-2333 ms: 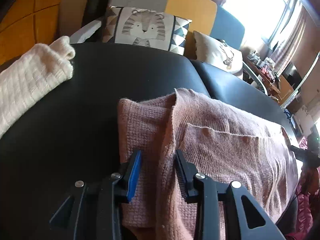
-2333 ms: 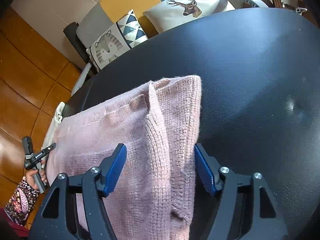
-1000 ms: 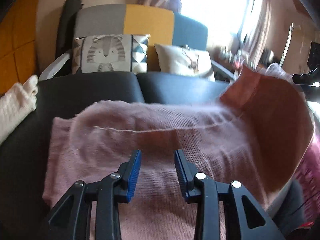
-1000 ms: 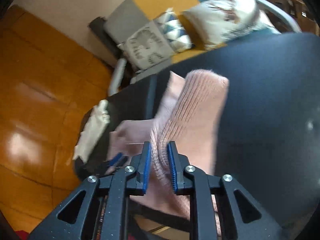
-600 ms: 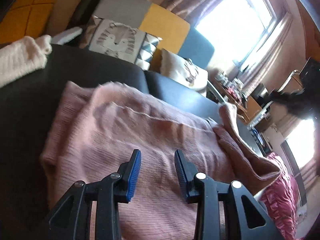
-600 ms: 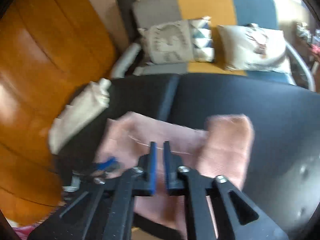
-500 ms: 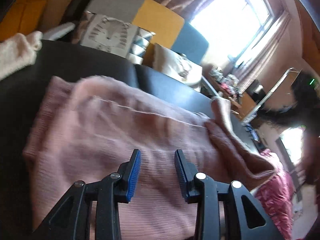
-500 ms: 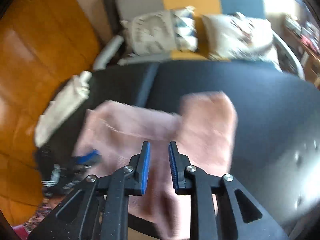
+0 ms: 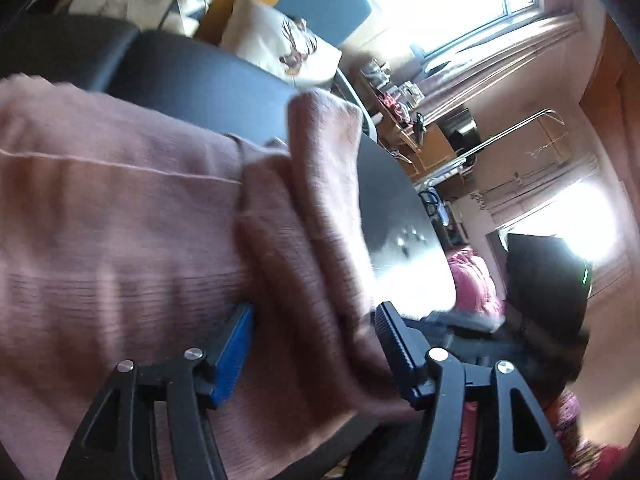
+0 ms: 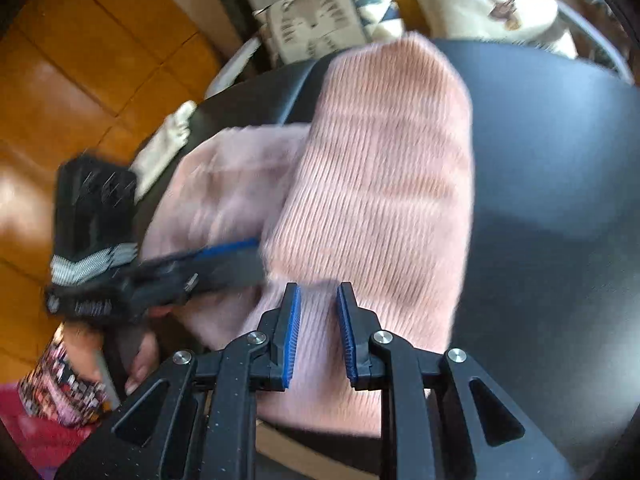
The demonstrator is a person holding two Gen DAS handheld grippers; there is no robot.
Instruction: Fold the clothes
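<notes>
So the pink knit sweater is soft and ribbed, lying on the smooth black leathery surface, close to the near edge. One folded-over flap with a rounded end sits on top of the flatter body, and its long axis runs from the near edge away toward the cushions; the ribs run across that.

Left gripper has its jaws spread wide, and they've just been opening. A thick roll of the sweater sits between them, but the pads don't seem to be pressing on it.

Right gripper is slightly parted over the flap's near end, pinching nothing. A second ago it was clamped on that flap and holding it up in the air; now the flap lies flat.

A cream knit piece lies at the surface's far-left edge.
</notes>
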